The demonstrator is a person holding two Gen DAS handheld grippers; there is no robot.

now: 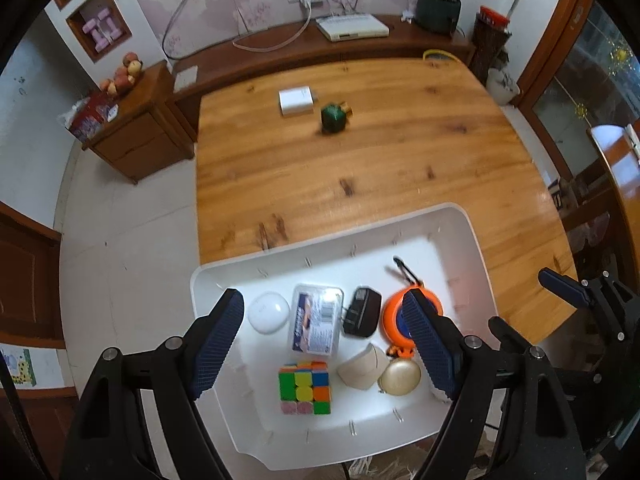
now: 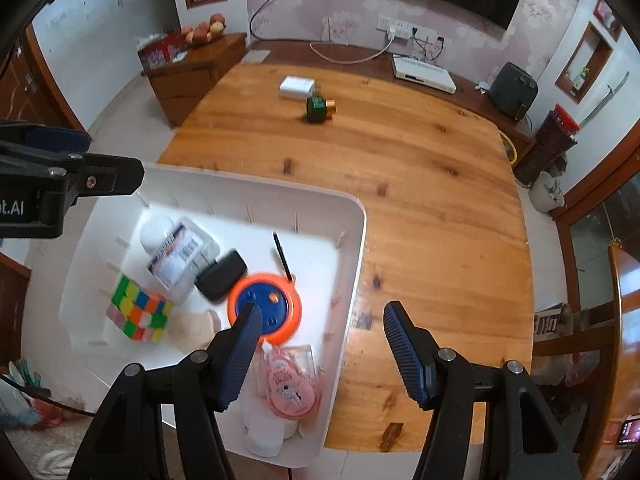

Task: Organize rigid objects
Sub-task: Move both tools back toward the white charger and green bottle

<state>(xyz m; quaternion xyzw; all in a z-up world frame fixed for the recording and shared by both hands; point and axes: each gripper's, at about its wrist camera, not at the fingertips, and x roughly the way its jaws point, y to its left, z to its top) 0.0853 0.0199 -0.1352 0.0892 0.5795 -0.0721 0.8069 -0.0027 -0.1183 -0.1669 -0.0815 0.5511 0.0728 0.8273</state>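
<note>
A white bin [image 1: 476, 240] [image 2: 356, 232] sits at the near end of the wooden table. Inside lie a colour cube [image 1: 305, 388] [image 2: 138, 308], a clear plastic box [image 1: 318, 322] [image 2: 178, 254], a black adapter [image 1: 362, 312] [image 2: 220, 274], an orange-and-blue tape reel [image 1: 394, 316] [image 2: 266, 308], a white earbud case [image 1: 268, 313], a beige piece [image 1: 360, 370], a gold disc [image 1: 400, 376] and a pink case [image 2: 288, 390]. My left gripper [image 1: 323, 320] hangs open above the bin with nothing between its fingers. My right gripper [image 2: 320, 320] is open over the bin's right rim, also holding nothing. Far off lie a white box [image 1: 296, 101] [image 2: 296, 87] and a green bottle [image 1: 334, 118] [image 2: 318, 109].
The table [image 1: 360, 168] [image 2: 440, 208] stretches back to a low wooden cabinet with a white set-top box [image 1: 352, 27] [image 2: 424, 74] and a dark appliance [image 1: 438, 8] [image 2: 512, 90]. White tiled floor [image 1: 128, 240] lies left of the table. The right gripper's body [image 1: 580, 296] shows at the left view's edge.
</note>
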